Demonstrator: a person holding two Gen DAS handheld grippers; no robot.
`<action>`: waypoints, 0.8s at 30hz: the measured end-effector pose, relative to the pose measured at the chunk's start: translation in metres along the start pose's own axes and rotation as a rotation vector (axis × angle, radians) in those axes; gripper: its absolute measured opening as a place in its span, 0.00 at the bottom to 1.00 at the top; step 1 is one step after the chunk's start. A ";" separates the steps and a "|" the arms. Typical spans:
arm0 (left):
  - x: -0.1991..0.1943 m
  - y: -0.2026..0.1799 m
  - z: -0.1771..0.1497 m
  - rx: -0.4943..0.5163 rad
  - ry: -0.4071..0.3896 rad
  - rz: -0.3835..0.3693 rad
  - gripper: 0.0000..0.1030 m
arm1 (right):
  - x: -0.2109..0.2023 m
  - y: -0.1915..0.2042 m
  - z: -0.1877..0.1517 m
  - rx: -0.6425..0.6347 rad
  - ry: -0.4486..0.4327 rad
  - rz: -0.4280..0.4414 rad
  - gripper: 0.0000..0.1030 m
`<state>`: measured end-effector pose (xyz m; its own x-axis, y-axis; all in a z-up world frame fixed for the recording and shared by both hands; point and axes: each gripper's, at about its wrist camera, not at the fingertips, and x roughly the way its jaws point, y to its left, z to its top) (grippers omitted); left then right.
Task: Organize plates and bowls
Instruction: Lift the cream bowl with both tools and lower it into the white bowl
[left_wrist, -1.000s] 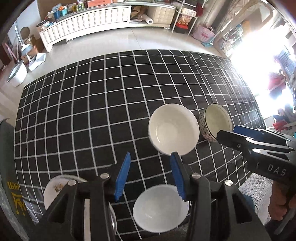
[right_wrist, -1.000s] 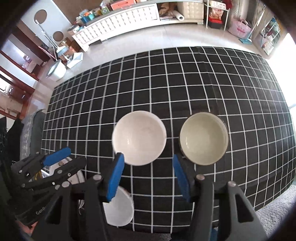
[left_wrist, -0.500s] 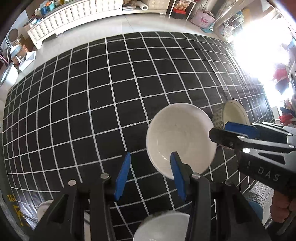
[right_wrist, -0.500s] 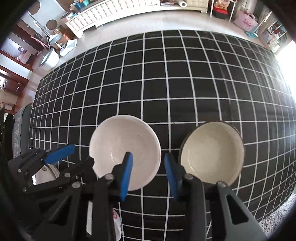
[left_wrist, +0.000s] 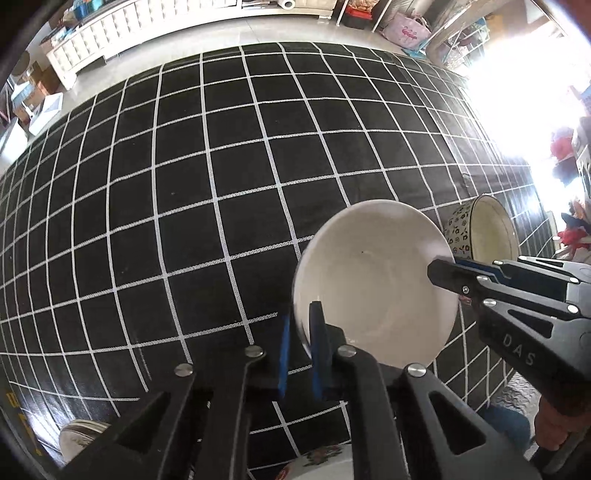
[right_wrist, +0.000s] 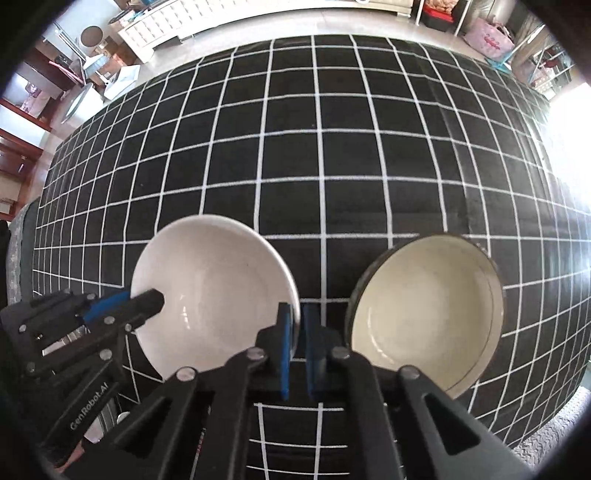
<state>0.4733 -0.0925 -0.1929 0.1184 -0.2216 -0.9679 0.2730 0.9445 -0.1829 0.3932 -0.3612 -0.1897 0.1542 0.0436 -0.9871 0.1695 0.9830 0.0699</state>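
Observation:
A plain white bowl (left_wrist: 373, 280) sits on the black checked cloth. My left gripper (left_wrist: 300, 325) is shut on its near-left rim. My right gripper (right_wrist: 295, 325) is shut on the same bowl (right_wrist: 210, 288) at its right rim; it shows in the left wrist view (left_wrist: 443, 267) at the bowl's right edge, and the left gripper shows in the right wrist view (right_wrist: 147, 299) at the bowl's left edge. A patterned bowl with a cream inside (right_wrist: 424, 314) stands just right of the white bowl, also in the left wrist view (left_wrist: 480, 232).
The black cloth with white grid lines (left_wrist: 221, 184) covers the table. A small plate (left_wrist: 79, 435) and another decorated dish (left_wrist: 325, 461) lie at the near edge under the left gripper. A white cabinet (left_wrist: 147, 22) and floor clutter lie beyond the table.
Both grippers moved forward and down to the white bowl and closed on its rim, left on the left side, right on the right side.

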 end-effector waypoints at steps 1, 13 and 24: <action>0.000 0.000 -0.001 -0.004 -0.005 0.004 0.07 | -0.001 -0.002 -0.001 0.006 -0.005 0.005 0.08; -0.014 -0.017 -0.021 -0.014 -0.010 0.002 0.06 | -0.039 0.001 -0.042 0.002 -0.014 0.001 0.08; -0.087 -0.035 -0.083 -0.018 -0.098 0.045 0.06 | -0.100 0.035 -0.096 -0.047 -0.097 0.007 0.08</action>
<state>0.3741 -0.0865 -0.1166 0.2230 -0.2011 -0.9539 0.2487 0.9579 -0.1438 0.2904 -0.3144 -0.1028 0.2492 0.0348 -0.9678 0.1231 0.9901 0.0673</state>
